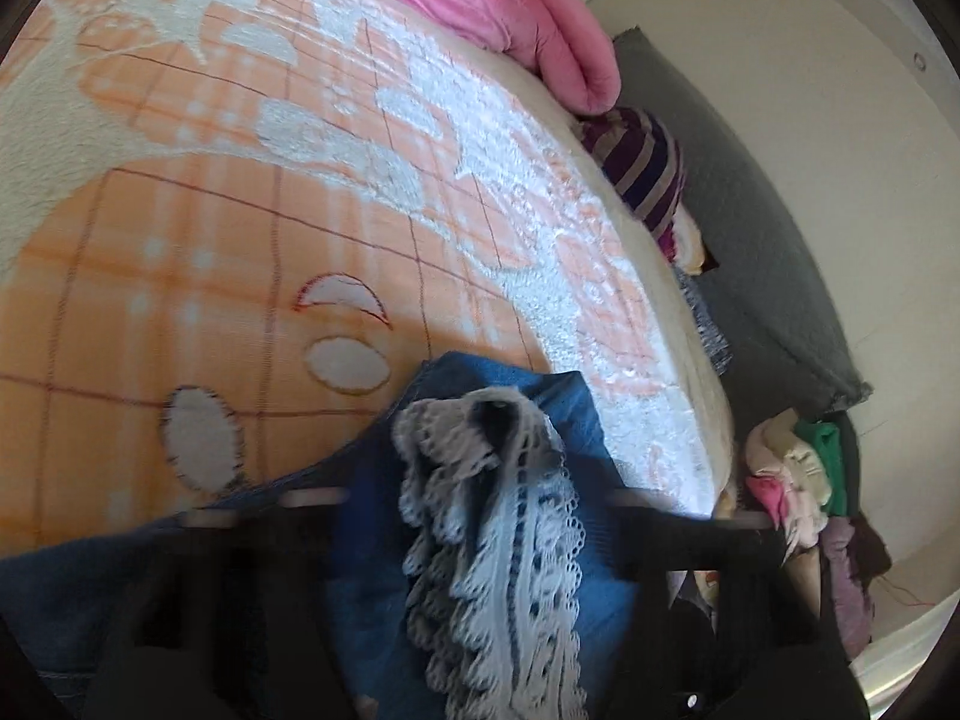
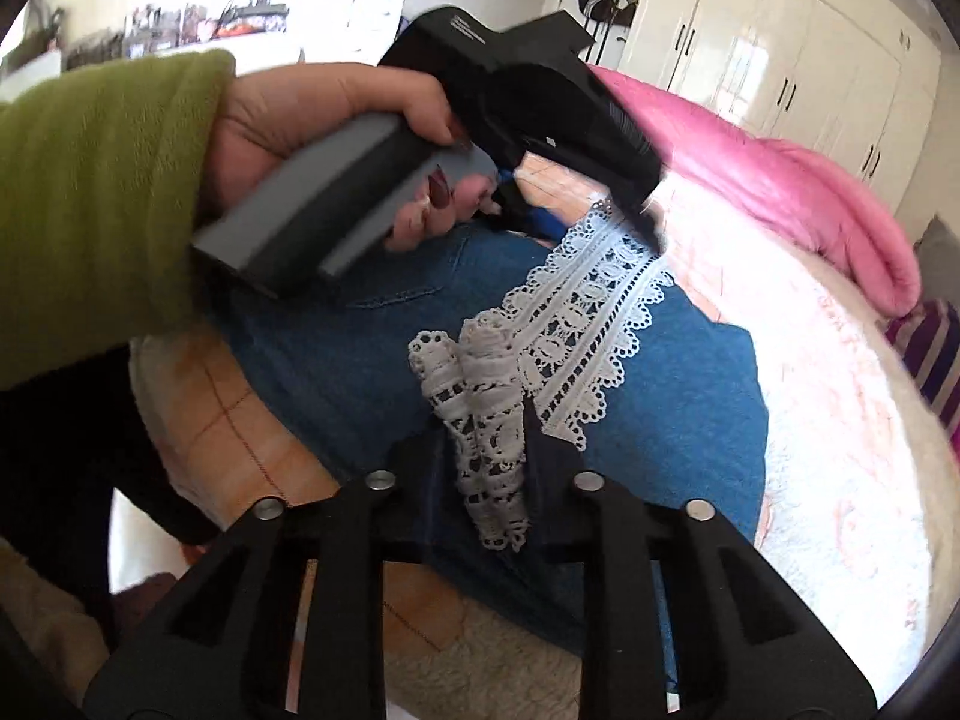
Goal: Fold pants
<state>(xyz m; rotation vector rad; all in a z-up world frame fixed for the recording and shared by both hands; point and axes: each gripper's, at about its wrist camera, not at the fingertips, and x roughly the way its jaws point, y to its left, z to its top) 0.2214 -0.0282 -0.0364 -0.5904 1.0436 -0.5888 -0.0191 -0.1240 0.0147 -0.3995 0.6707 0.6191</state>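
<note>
Blue denim pants [image 2: 630, 372] with white lace trim lie bunched on the bed.

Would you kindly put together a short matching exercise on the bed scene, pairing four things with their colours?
Things:
1. pants
2. lace trim
3. quilt
4. sleeve

Colours:
A. pink
B. green
C. blue
D. white

Pairs: 1-C, 2-D, 3-A, 4-B.

The right gripper is closed on the lace trim, and the left gripper grips the same trim further along.
</note>
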